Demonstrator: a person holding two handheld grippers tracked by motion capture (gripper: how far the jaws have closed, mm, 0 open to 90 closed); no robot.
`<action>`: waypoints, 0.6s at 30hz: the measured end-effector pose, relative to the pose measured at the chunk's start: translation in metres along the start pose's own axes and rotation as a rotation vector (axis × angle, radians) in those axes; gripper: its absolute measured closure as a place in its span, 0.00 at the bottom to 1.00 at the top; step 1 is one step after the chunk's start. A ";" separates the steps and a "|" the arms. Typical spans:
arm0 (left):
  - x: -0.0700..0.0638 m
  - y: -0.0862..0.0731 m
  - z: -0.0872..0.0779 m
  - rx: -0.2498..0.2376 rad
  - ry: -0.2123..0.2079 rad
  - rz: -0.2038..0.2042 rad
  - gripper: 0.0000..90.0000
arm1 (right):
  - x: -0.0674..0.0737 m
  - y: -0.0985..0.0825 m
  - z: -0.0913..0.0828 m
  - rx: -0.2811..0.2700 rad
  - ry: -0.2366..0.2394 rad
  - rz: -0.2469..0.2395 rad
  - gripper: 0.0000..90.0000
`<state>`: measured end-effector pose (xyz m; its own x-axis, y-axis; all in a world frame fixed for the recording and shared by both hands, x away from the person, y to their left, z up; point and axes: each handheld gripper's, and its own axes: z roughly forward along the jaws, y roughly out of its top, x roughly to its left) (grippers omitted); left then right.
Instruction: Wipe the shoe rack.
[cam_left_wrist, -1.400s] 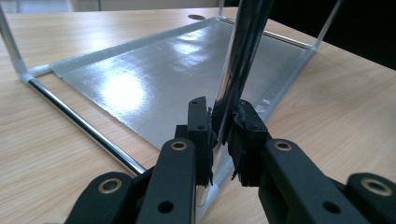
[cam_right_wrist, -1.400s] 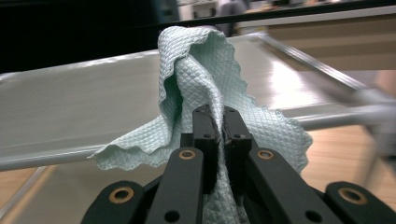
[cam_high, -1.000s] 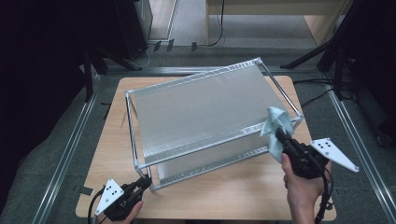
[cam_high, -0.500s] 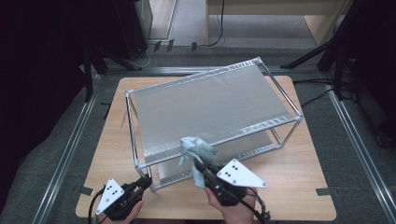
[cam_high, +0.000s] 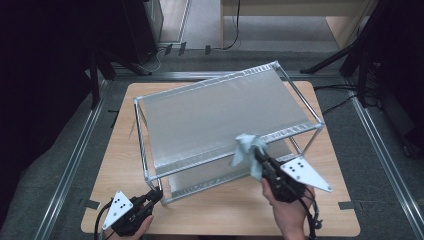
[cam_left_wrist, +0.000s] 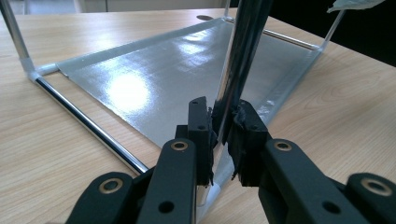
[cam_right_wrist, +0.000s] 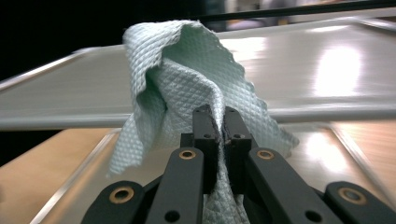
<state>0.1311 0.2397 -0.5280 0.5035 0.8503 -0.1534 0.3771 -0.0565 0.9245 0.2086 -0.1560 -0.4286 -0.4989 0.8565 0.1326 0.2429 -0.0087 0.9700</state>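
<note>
a: where's the cloth (cam_high: 246, 150)?
b: pinched tight in the right gripper (cam_high: 261, 161), at the near edge of the rack (cam_high: 215, 112)'s top shelf, right of middle; it seems to touch the shelf, though that's hard to tell.
a: and the left gripper (cam_high: 152, 197)?
b: fingers clamped on the rack's near-left leg (cam_left_wrist: 240, 60), low by the desk (cam_high: 240, 210).

Overhead glare on the shelf (cam_right_wrist: 336, 70), dark surroundings.
</note>
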 end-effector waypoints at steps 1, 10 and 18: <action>0.000 0.000 0.000 0.000 0.000 0.000 0.89 | -0.012 0.000 -0.003 -0.007 -0.036 0.024 0.97; 0.000 0.000 0.000 0.001 -0.002 0.001 0.89 | -0.081 -0.020 -0.016 0.049 -0.224 0.148 0.97; 0.000 0.000 0.000 -0.001 -0.003 0.003 0.89 | -0.105 -0.061 0.028 0.253 -0.243 0.160 0.96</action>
<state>0.1312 0.2400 -0.5282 0.5067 0.8486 -0.1521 0.3752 -0.0582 0.9251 0.2696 -0.2312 -0.5074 -0.2338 0.9521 0.1968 0.5142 -0.0507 0.8562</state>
